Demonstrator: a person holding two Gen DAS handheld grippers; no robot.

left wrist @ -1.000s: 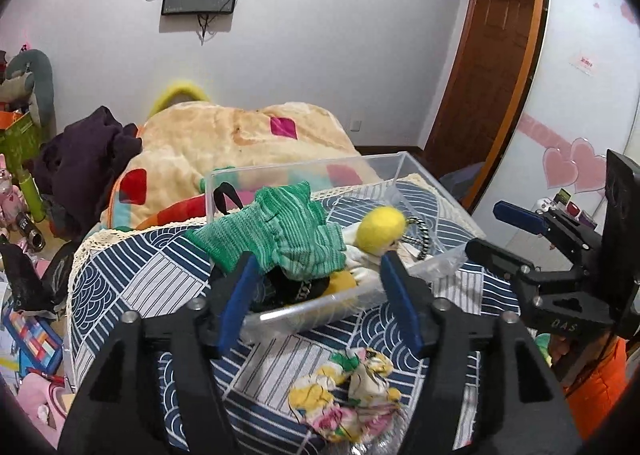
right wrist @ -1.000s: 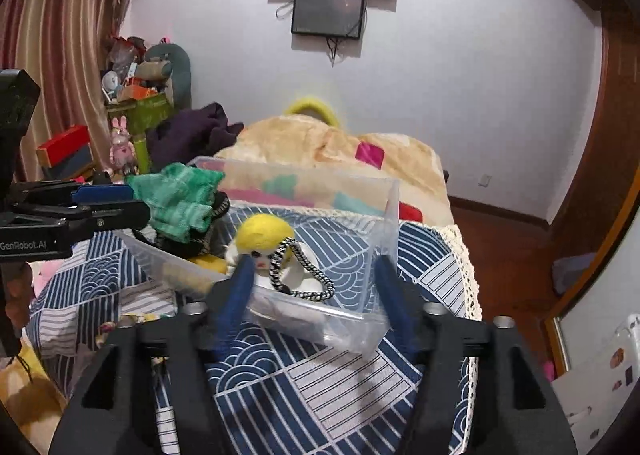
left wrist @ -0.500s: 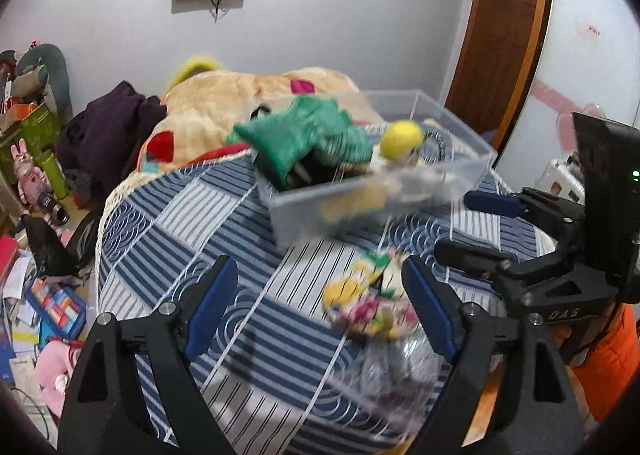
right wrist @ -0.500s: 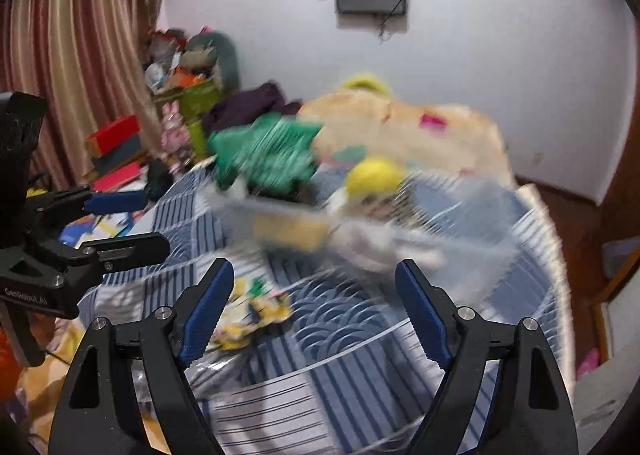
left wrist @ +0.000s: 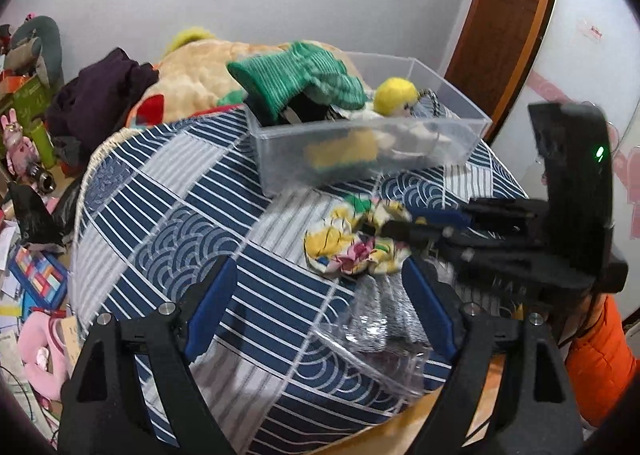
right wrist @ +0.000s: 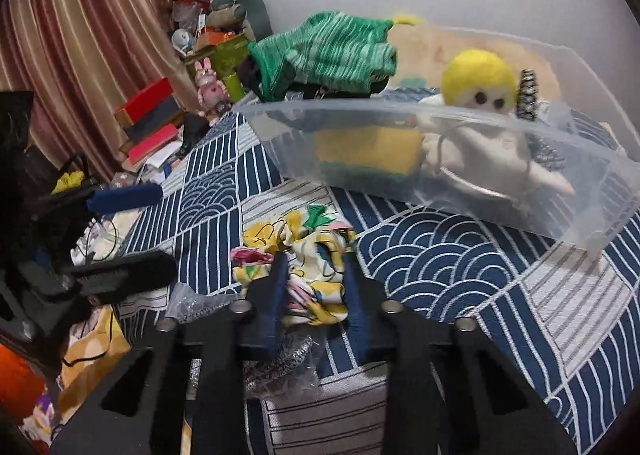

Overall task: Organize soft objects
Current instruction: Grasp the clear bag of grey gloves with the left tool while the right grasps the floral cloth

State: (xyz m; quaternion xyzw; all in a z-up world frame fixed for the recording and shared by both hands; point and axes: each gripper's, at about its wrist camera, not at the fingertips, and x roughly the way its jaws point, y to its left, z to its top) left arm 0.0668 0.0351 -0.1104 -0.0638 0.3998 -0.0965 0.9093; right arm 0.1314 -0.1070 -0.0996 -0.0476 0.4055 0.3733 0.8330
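A crumpled floral cloth (left wrist: 352, 243) (right wrist: 304, 267) lies on the blue patterned table cover (left wrist: 172, 191). My right gripper (right wrist: 314, 287) has its jaws closed in on this cloth; it also shows in the left wrist view (left wrist: 404, 225). My left gripper (left wrist: 320, 307) is open and empty above the table's near edge, and shows at the left of the right wrist view (right wrist: 132, 231). A clear plastic bin (left wrist: 448, 135) (right wrist: 600, 191) holds a green knitted item (left wrist: 296, 75) (right wrist: 328, 51), a yellow-headed doll (left wrist: 396, 95) (right wrist: 476, 83) and a yellow sponge (right wrist: 360, 147).
A crinkled clear plastic bag (left wrist: 380, 331) lies at the table's near edge. A bed with a beige quilt (left wrist: 192, 75) stands behind the table. Books and toys (right wrist: 152, 123) clutter the floor at the left. A brown door (left wrist: 508, 27) is at the right.
Both grippers pulled back from the bin. The right gripper dropped to the floral cloth and closed on it. The left gripper stays open.
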